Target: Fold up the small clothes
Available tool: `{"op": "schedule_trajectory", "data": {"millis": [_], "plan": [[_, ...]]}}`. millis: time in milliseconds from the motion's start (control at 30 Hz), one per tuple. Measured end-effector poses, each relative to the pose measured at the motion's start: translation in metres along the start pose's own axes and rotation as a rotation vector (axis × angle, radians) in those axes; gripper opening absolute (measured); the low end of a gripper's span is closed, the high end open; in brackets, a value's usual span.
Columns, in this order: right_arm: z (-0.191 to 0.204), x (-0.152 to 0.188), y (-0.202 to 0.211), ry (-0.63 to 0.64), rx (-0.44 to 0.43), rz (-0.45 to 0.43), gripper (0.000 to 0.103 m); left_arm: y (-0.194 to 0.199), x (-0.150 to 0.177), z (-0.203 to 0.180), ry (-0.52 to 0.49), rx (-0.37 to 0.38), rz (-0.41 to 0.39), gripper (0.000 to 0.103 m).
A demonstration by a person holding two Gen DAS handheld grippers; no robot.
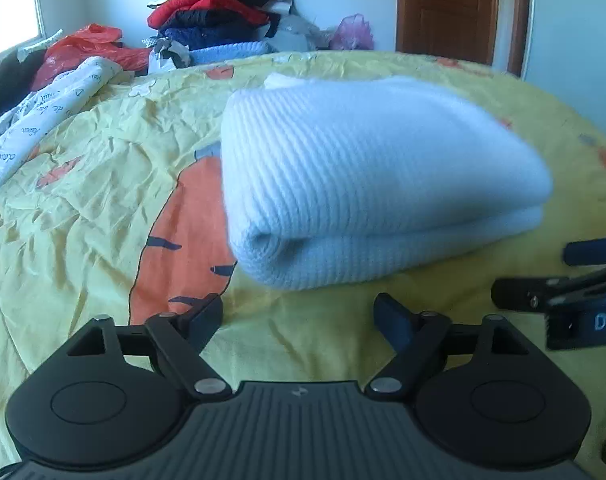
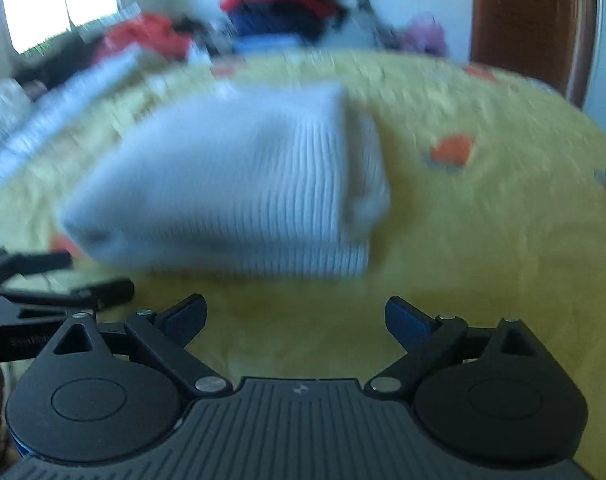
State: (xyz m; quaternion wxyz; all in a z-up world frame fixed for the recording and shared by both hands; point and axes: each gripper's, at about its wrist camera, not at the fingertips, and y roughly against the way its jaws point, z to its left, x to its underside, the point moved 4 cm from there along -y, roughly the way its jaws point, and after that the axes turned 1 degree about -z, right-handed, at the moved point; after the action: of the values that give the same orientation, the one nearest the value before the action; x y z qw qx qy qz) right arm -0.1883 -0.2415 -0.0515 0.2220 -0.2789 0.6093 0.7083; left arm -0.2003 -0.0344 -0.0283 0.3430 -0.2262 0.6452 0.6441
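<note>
Sweater (image 1: pixel 363 176) is a pale blue ribbed knit, and it's sitting on the bed (image 1: pixel 83 208), already doubled over into a chunky bundle on the yellow carrot-print sheet. Looks pretty much folded to me, maybe one tidy-up or a move to a stack left, but that's a guess.

Both tools are backed off from it on the near side. The left gripper (image 1: pixel 299 314) has its jaws spread wide with nothing but bare sheet between them, and same story for the right gripper (image 2: pixel 295 314), jaws wide apart and empty. Neither one is touching the knit.

The bit that matters for whatever comes next: the bundle lies straight ahead of both sets of jaws, just past the fingertips, with its long axis running side to side across the view. In the left wrist view it sits a bit to the right of centre, rounded fold edge facing the camera. In the right wrist view it's shifted left of centre, and you can see the layered end on the right side. So it's basically between the two, each gripper lined up with one end. The left one looks slightly nearer to it, though the right view is blurry, so hard to call.

Clothes pile (image 1: pixel 223 4) at the far end of the bed, well away.
</note>
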Motion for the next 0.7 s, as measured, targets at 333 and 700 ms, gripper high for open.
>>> {"op": "schedule_trajectory", "data": {"millis": [333, 700], "plan": [[0.000, -0.002, -0.013, -0.039, 0.058, -0.097, 0.103, -0.004, 0.008, 0.012, 0.070, -0.009, -0.032, 0.103], [0.009, 0.008, -0.017, -0.002, 0.108, -0.157, 0.102, -0.006, 0.010, 0.012, 0.073, -0.005, -0.039, 0.103]]}}
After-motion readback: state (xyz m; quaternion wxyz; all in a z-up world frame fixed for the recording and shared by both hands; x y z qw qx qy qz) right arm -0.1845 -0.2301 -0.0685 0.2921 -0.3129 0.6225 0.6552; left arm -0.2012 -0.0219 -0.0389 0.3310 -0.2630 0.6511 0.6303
